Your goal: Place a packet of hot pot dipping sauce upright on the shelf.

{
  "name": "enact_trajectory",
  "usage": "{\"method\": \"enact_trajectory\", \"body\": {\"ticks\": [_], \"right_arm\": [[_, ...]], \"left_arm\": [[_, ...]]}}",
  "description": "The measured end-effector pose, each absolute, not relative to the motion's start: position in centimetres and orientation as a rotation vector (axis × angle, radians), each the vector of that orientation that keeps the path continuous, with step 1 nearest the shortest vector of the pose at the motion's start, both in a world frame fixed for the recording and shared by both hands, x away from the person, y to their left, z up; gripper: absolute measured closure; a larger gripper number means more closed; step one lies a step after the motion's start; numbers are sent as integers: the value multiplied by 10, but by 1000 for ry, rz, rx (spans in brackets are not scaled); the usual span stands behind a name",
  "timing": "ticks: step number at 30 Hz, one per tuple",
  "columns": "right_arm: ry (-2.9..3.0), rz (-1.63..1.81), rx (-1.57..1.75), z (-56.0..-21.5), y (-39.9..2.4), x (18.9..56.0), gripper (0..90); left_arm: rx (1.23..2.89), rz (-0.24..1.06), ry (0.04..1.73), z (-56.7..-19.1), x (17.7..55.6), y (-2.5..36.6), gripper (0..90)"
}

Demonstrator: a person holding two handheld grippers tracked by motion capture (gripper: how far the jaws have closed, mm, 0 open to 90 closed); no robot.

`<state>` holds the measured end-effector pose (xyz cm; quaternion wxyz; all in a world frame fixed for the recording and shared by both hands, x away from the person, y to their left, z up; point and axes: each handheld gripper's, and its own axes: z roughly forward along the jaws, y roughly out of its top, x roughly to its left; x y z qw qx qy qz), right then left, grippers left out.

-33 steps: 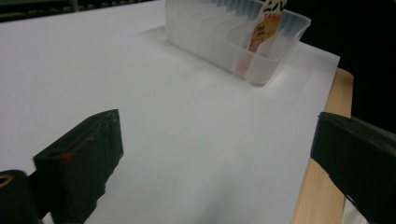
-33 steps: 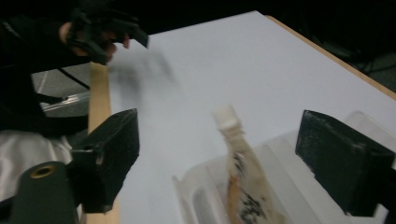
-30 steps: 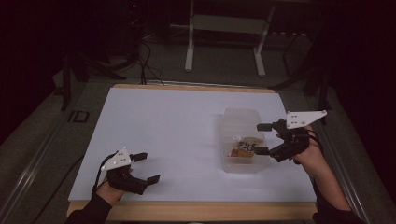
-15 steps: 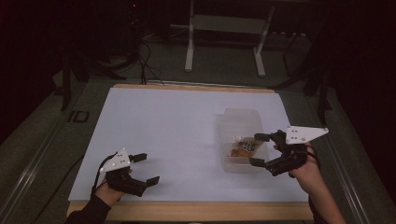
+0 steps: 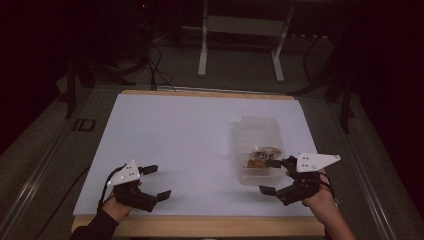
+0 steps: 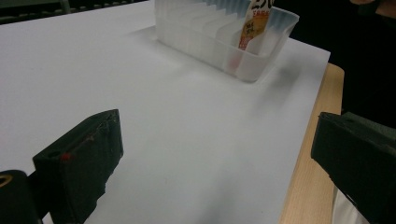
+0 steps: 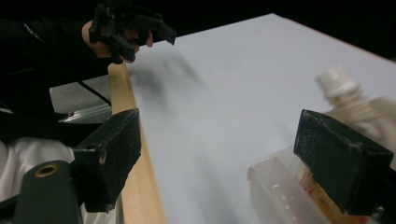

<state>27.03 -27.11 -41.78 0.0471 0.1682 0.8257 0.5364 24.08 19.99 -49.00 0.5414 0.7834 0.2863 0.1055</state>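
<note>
High view: right gripper (image 5: pixel 270 176) beside container (image 5: pixel 260 131) near edge; spread wide.

Both the left gripper (image 5: pixel 151 181) and right gripper (image 5: pixel 270 176) hover with jaws spread wide.

Dim room, dark all around; only the white table (image 5: pixel 190 150) catches soft overhead light. High view is grainy. In the right gripper view, the pouch (image 7: pixel 355 100) is blurred and the left gripper (image 7: pixel 128 28) casts a smeared shadow.
</note>
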Motion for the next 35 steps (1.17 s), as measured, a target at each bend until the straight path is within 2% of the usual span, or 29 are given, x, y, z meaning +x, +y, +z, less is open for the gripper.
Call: {"method": "enact_trajectory", "body": {"ticks": [18, 35], "right_arm": [[2550, 1583, 565, -456, -267, 258, 149], [2548, 1554, 603, -465, -273, 256, 149]], "left_arm": [[1878, 243, 665, -491, 240, 197, 26], [1886, 250, 650, -492, 240, 194, 26]]}}
